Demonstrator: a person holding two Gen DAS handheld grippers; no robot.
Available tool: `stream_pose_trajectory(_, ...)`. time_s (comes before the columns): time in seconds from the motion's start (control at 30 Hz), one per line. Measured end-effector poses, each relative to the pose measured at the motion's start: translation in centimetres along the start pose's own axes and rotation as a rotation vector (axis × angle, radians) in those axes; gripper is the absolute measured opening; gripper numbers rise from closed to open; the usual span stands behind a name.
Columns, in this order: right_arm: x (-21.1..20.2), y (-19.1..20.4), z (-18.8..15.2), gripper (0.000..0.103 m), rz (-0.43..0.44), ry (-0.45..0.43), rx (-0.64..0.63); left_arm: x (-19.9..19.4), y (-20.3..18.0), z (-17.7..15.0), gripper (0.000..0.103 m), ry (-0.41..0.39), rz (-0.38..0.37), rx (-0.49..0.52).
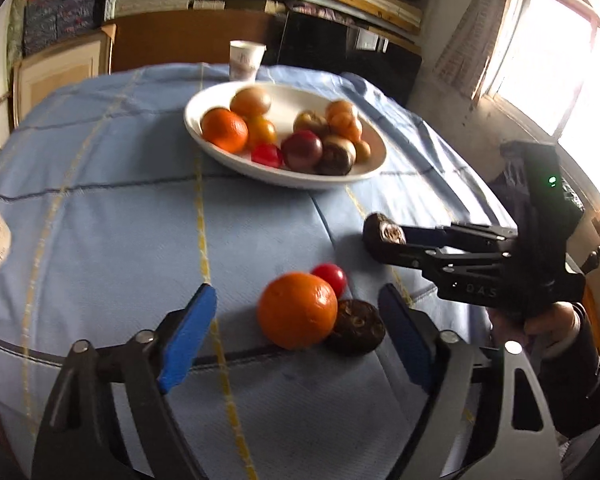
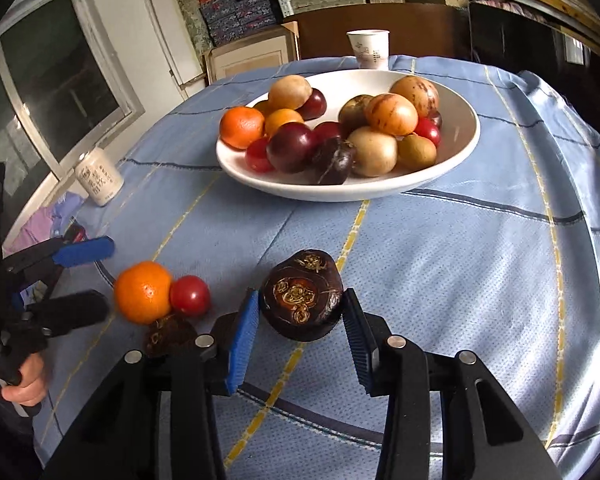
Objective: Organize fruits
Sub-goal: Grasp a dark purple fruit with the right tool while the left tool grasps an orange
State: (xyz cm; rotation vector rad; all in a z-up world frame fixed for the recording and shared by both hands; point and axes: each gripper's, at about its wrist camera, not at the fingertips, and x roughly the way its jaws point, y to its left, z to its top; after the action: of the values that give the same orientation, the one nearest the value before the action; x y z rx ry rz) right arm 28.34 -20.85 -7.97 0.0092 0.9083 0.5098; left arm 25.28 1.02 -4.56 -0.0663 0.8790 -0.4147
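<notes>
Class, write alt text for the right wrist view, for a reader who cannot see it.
The right tongs grip a dark brown water chestnut above a blue checked tablecloth. Beyond, a white bowl holds mixed fruit; at left, the open left tongs approach an orange and cherry tomato.

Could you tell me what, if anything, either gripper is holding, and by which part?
The right gripper clamps a dark brown fruit across its sides. The left gripper is open around the orange, holding nothing.

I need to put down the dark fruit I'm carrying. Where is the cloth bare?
Bare cloth lies between the white bowl and the right gripper, and rightward. Crowded: the orange, red fruit and the bowl's inside.
</notes>
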Motion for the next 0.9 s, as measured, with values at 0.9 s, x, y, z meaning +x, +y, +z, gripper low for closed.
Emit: stream_pose_trajectory(0.9, -0.6, 0.5, 0.0, 0.043, 0.007, -0.019, -0.026, 1.9, -0.1, -0.5, 0.047, 0.067, 0.004, -0.013)
